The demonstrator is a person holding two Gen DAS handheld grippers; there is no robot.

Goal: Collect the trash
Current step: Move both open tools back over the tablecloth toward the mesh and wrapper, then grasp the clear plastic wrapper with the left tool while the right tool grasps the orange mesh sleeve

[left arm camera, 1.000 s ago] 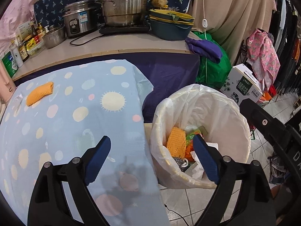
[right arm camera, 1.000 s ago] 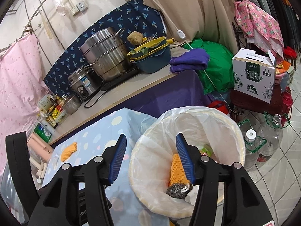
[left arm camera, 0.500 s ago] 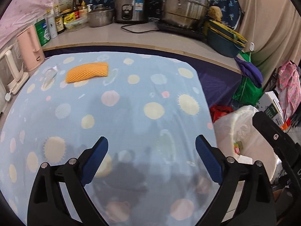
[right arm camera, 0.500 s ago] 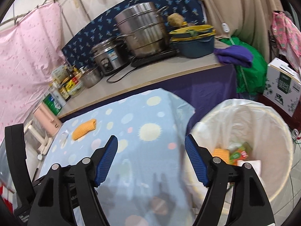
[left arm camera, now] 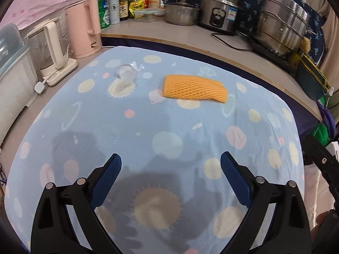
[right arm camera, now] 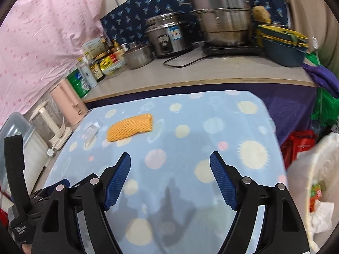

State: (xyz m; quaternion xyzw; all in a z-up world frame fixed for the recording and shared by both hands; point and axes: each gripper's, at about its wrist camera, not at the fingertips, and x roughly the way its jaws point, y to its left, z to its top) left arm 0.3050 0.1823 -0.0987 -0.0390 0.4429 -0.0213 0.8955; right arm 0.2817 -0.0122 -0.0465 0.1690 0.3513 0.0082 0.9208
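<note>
With both tools held over the near edge of the table (left arm camera: 275, 114), two bits of trash are left on the blue spotted cloth: an orange foam net sleeve (left arm camera: 193, 89) lying flat near the far side, and a crumpled clear plastic wrapper (left arm camera: 127, 75) just to its left. The left tool (left arm camera: 170, 182) has its jaws spread wide with nothing between them, and the right tool (right arm camera: 169, 180) is likewise wide apart and empty. The white-lined bin (right arm camera: 313, 182) stands off the table's right edge, with rubbish already inside.

I'd judge the step in hand to be the reach toward the orange net, which both cameras look toward. To do it well, the nearer tool should come in low along the cloth with the jaws straddling the sleeve's short width, since its long side may be too broad. Pinching only the foam matters; the cloth is soft and could bunch up into the grip. The clear wrapper is hard to see and may be missed.
</note>
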